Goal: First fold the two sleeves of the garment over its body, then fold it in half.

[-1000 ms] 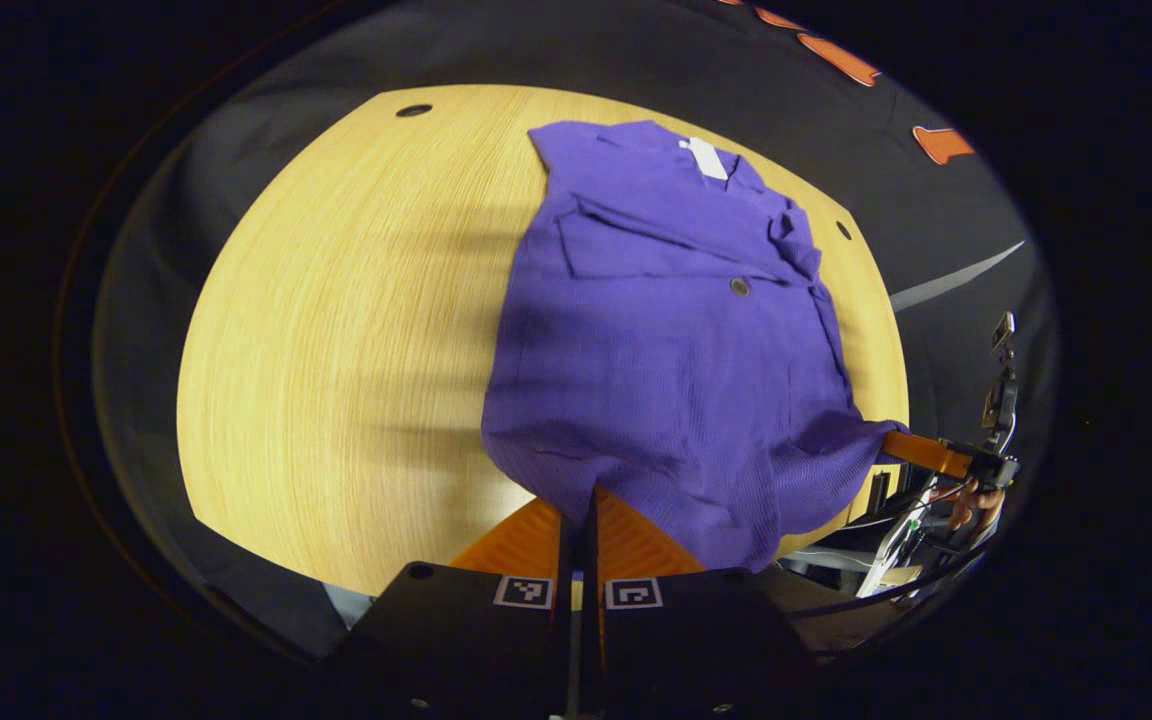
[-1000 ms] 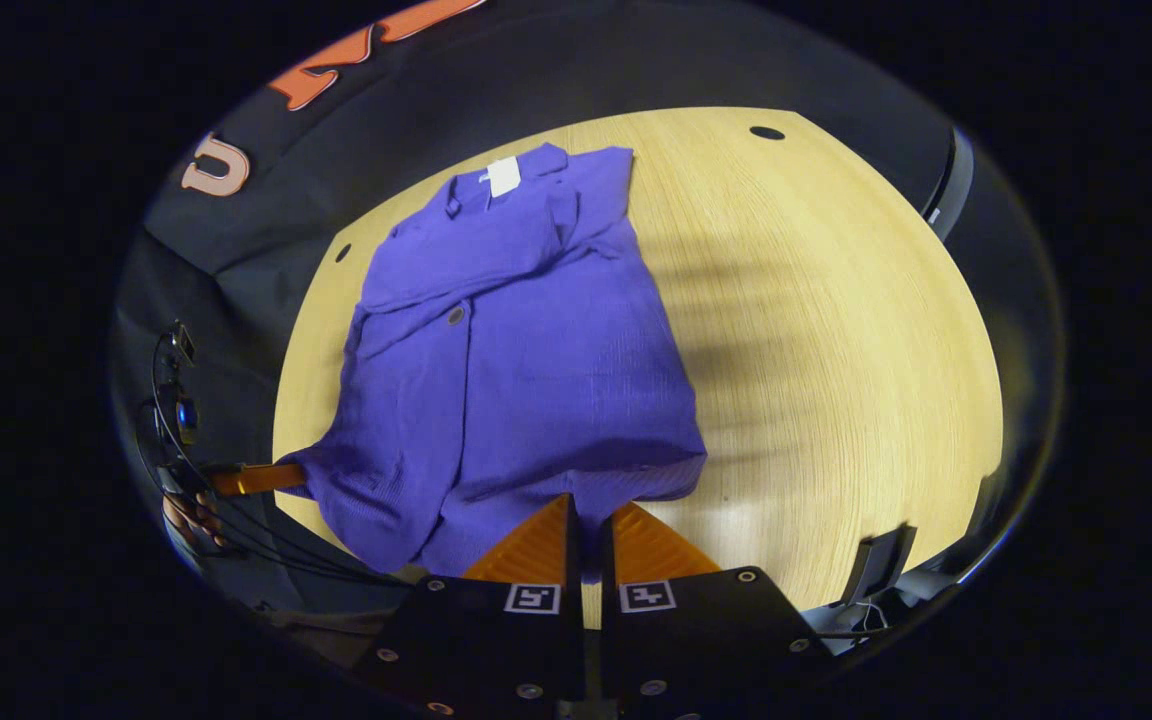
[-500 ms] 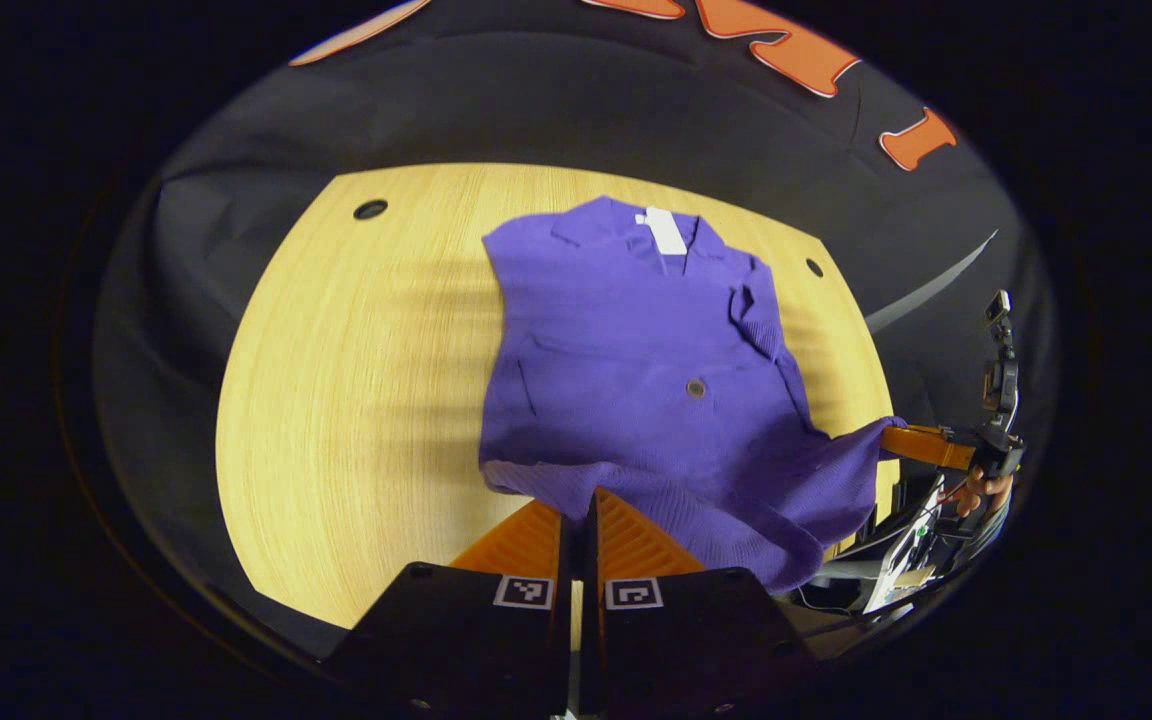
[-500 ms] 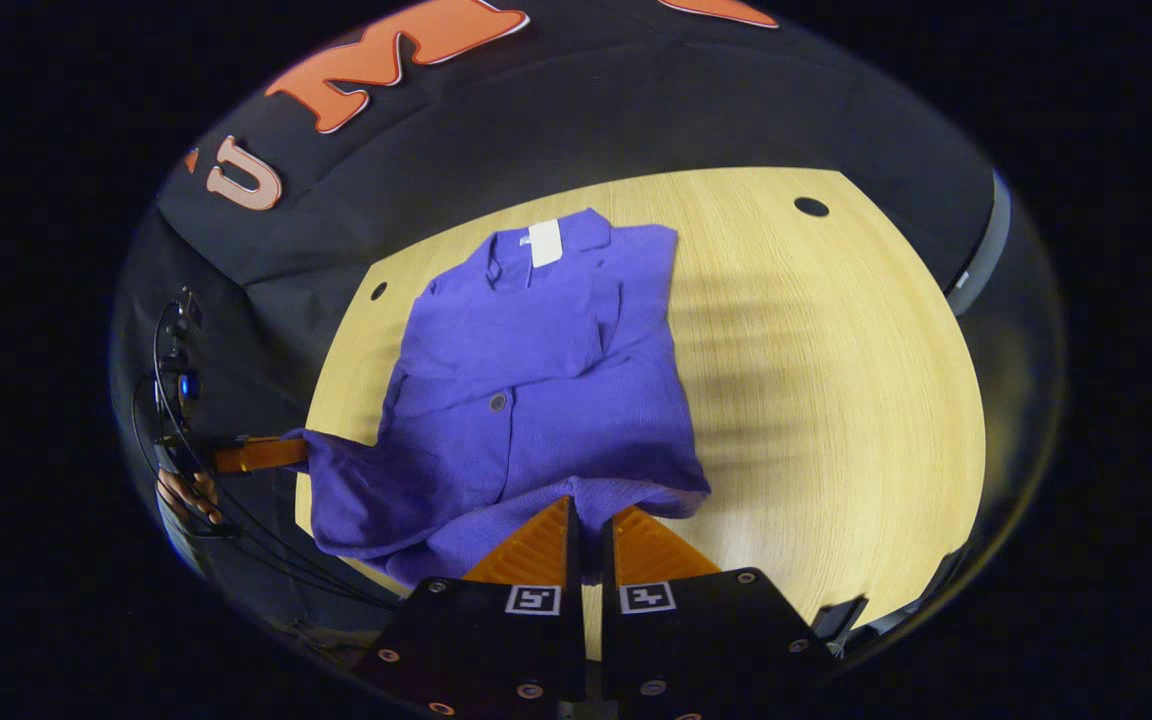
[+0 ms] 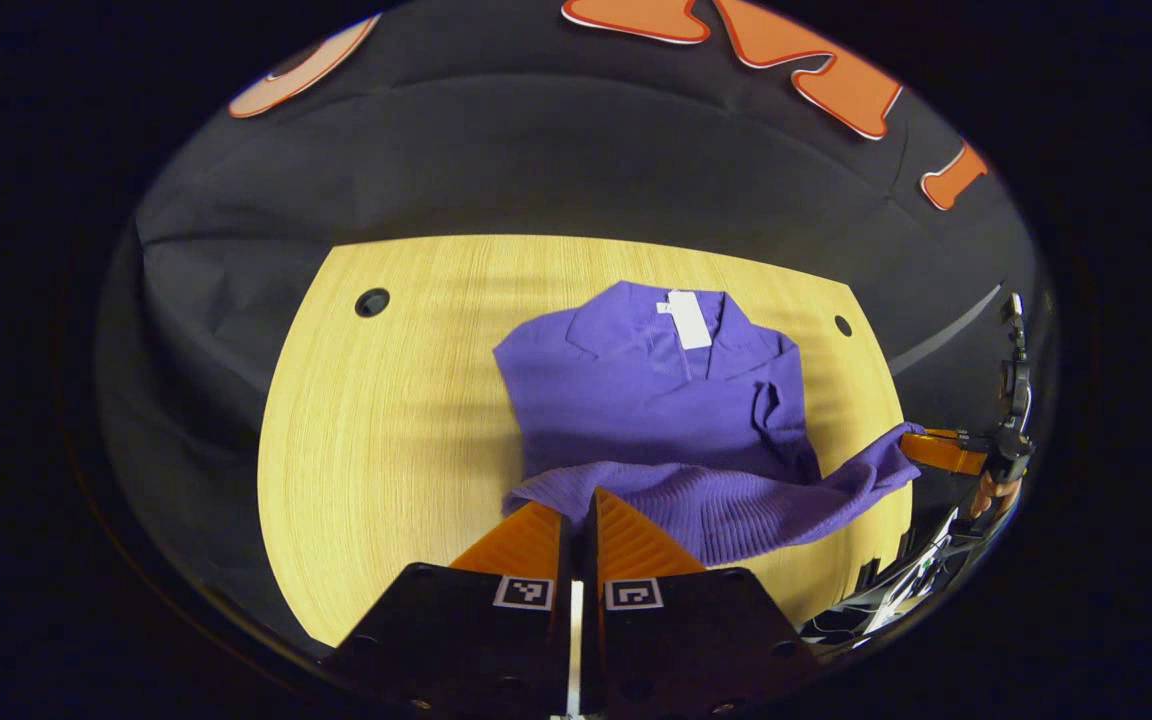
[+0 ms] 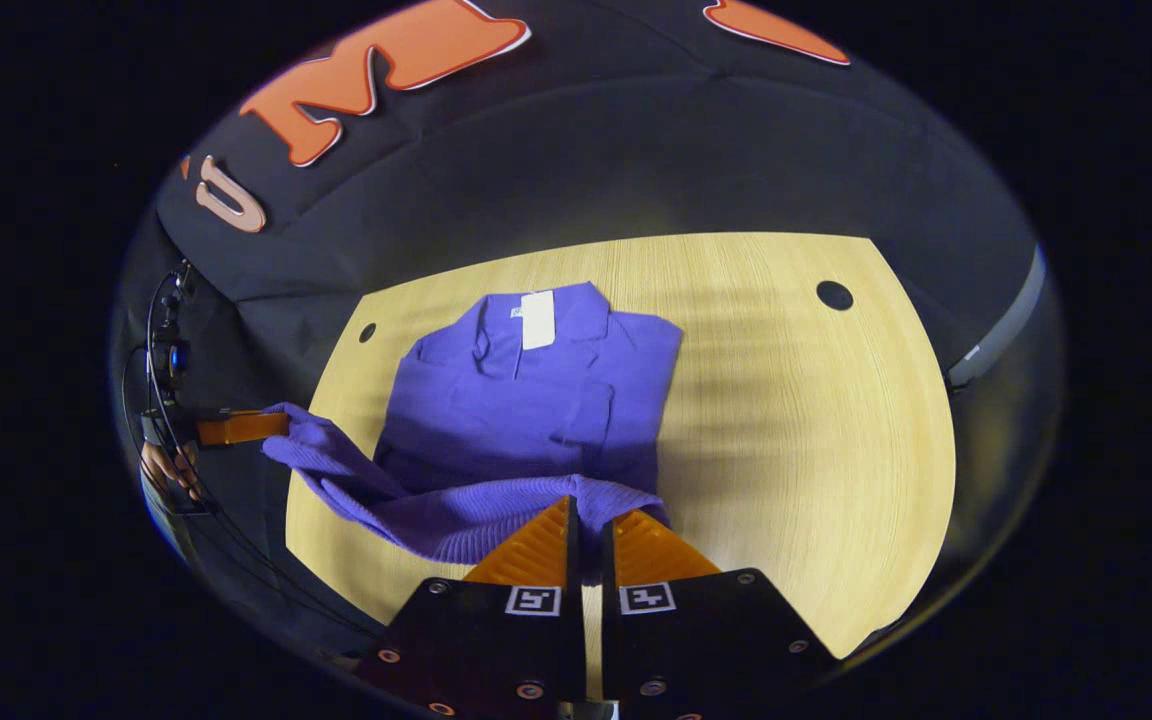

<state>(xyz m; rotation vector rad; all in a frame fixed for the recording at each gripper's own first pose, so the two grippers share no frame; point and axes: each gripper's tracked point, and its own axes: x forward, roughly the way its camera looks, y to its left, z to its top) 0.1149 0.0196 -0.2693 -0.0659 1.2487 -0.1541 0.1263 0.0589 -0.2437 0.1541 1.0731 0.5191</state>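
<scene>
Purple ribbed knit, a collared cardigan, lies on a pale wooden table in the left gripper view, collar and white neck label toward the far edge, near the black cloth wall. Its near hem is raised off the tabletop as a ribbed band stretched between two grippers. The left gripper, at the bottom of this view, has its orange fingers pressed together with the hem's corner pinched between them (the fabric enters right at the tips). At the right edge the right gripper, held by a hand, grips the hem's other corner. Two dark round holes mark the table's far corners, one at left. In the right gripper view the same cardigan lies left of the table's centre, the label at the far end and the hem sagging slightly between the grippers. The right gripper, at the bottom, is closed on the hem's right corner, purple knit showing between its fingertips. At the left edge the left gripper clamps the other corner beyond the table's edge, a hand beneath it.
</scene>
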